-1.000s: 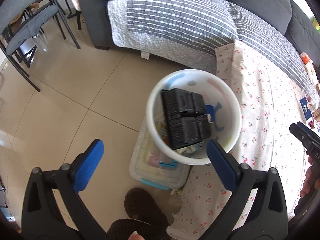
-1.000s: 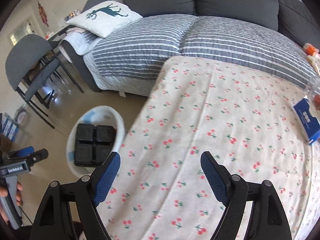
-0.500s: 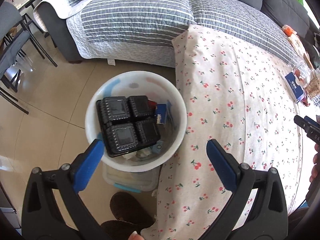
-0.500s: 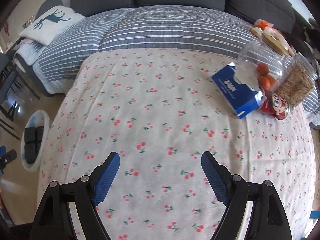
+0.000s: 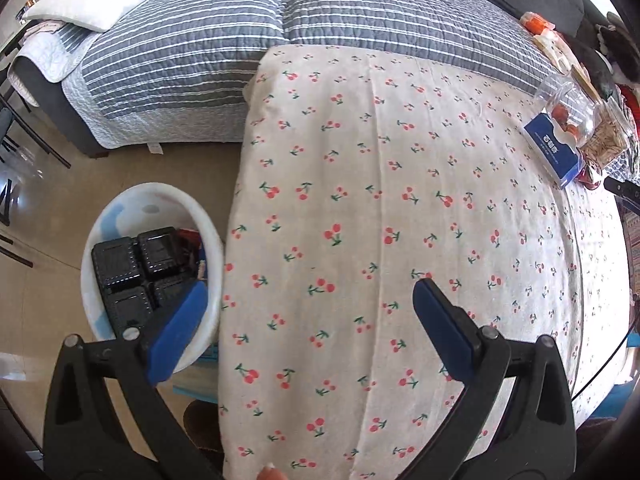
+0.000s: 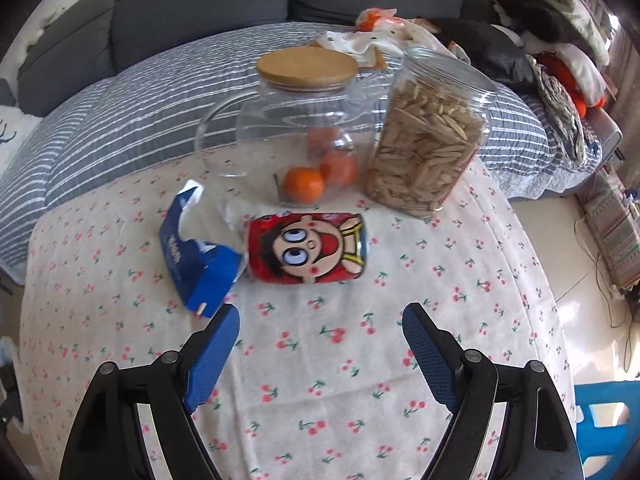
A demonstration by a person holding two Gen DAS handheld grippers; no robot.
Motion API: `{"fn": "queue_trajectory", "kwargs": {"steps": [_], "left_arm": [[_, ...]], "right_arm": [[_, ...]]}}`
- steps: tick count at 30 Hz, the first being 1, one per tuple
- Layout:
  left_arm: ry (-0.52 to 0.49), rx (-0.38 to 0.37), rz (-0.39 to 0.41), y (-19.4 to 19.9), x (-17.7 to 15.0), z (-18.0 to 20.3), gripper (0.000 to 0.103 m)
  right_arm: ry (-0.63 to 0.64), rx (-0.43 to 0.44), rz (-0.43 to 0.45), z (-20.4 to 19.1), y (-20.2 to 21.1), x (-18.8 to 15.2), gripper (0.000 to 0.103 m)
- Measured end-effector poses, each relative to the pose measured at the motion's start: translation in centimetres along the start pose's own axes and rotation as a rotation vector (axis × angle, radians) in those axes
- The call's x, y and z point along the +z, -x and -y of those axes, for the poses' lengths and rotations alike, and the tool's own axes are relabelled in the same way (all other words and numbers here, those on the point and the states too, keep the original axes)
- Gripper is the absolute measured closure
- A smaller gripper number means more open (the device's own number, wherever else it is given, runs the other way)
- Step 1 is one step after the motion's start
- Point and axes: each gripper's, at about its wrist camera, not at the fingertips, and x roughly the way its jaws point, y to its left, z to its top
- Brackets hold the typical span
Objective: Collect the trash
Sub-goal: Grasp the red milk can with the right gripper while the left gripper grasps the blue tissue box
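A red cartoon-face can (image 6: 307, 247) lies on its side on the cherry-print tablecloth (image 6: 340, 360), beside a torn blue carton (image 6: 196, 258). My right gripper (image 6: 320, 338) is open and empty, just in front of both. My left gripper (image 5: 308, 322) is open and empty over the table's left edge. A white bin (image 5: 100, 320) stands on the floor left of the table and holds a black plastic tray (image 5: 132, 268). The blue carton also shows far right in the left wrist view (image 5: 554, 154).
A lidded glass jar with oranges (image 6: 296, 128) and a plastic jar of seeds (image 6: 428, 140) stand behind the can. A striped sofa (image 5: 280, 40) runs along the table's far side. Clothes (image 6: 560, 40) are piled at the right.
Both grippers have swung right. The bin has slid from centre to the left in the left wrist view. The can, carton and jars have come close in the right wrist view.
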Motion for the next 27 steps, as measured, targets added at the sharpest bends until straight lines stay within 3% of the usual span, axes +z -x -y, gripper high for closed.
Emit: {"fn": "queue_trajectory", "kwargs": {"steps": [7, 13, 20, 21, 22, 26, 27], "left_arm": [[-0.022, -0.003, -0.019, -1.3, 0.9, 2.3, 0.001], [-0.036, 0.005, -0.036, -2.3, 1.2, 3.3, 0.001], [-0.060, 0.017, -0.050, -3.2, 1.3, 3.8, 0.001], [-0.063, 0.020, -0.053, -3.3, 1.3, 3.8, 0.001], [-0.065, 0.022, -0.057, -3.4, 1.3, 3.8, 0.001], [-0.061, 0.006, -0.055, -3.3, 1.2, 4.0, 0.001], [-0.059, -0.008, -0.053, -3.2, 1.4, 4.3, 0.001]], "right_arm": [[0.043, 0.061, -0.021, -0.6, -2.5, 1.3, 0.018], [0.143, -0.014, -0.028, -3.4, -4.0, 1.9, 0.018], [0.148, -0.016, -0.037, -3.9, -5.6, 2.5, 0.018], [0.137, -0.007, -0.041, -3.6, -5.8, 2.4, 0.020], [0.123, 0.005, -0.046, -3.2, -6.0, 2.4, 0.033], [0.040, 0.080, -0.106, -1.0, -6.6, 1.5, 0.060], [0.030, 0.102, -0.109, -0.5, -6.3, 1.2, 0.073]]}}
